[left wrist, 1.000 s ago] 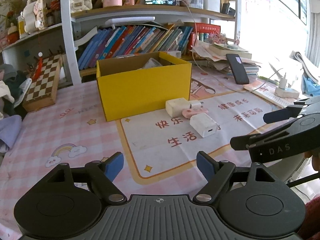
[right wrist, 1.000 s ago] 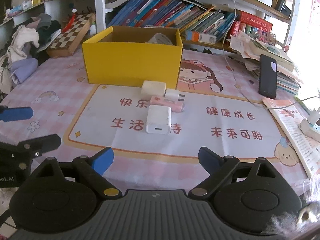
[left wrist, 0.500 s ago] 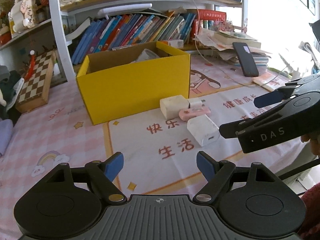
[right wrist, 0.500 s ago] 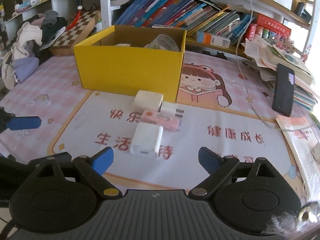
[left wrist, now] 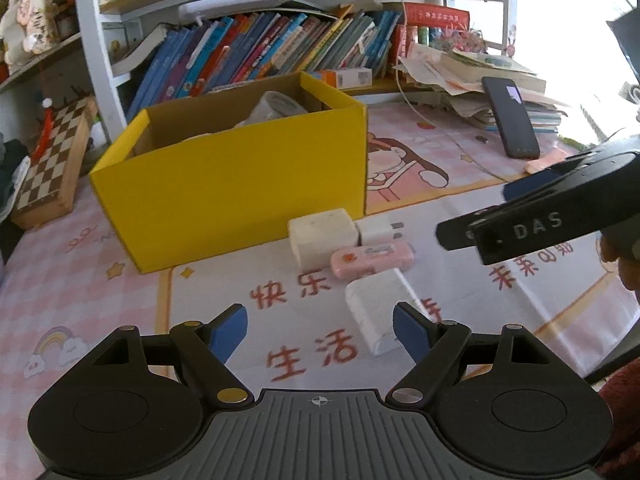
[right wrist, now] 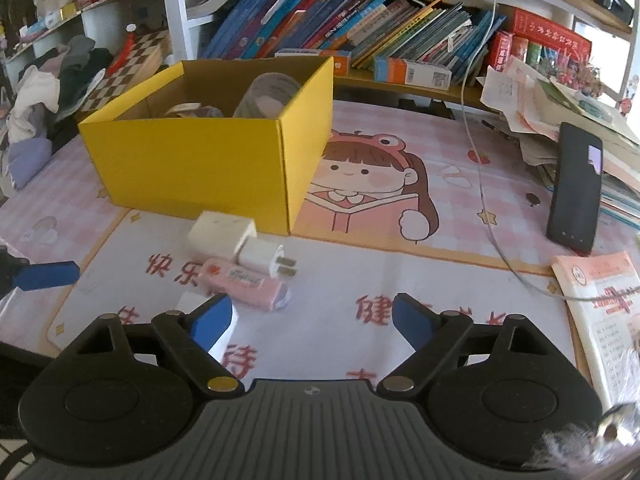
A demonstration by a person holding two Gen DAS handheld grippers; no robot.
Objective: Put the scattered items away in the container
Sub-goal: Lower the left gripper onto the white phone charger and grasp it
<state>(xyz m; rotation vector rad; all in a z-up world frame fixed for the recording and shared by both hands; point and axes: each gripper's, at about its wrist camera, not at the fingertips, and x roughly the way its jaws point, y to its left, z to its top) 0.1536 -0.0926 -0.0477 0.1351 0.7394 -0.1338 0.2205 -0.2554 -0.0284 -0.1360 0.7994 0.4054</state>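
A yellow cardboard box (left wrist: 240, 196) (right wrist: 200, 168) stands on the desk mat with several items inside. In front of it lie a cream charger block (left wrist: 322, 236) (right wrist: 221, 236), a small white plug (left wrist: 378, 231) (right wrist: 264, 258), a pink flat case (left wrist: 372, 258) (right wrist: 246, 284) and a larger white charger (left wrist: 378, 312) (right wrist: 222, 344). My left gripper (left wrist: 320, 330) is open and empty, just short of the large white charger. My right gripper (right wrist: 310, 320) is open and empty, close to the pink case; it also shows in the left wrist view (left wrist: 532, 216).
A black phone (right wrist: 576, 192) leans on a stack of papers and books at the right. A white cable (right wrist: 484, 184) runs across the mat. A booklet (right wrist: 600, 308) lies at the right edge. A chessboard (left wrist: 52, 164) and a bookshelf (left wrist: 280, 52) stand behind the box.
Both grippers have moved forward toward the box and the items, which now look larger and closer. Both stay open. Nothing on the mat has moved.
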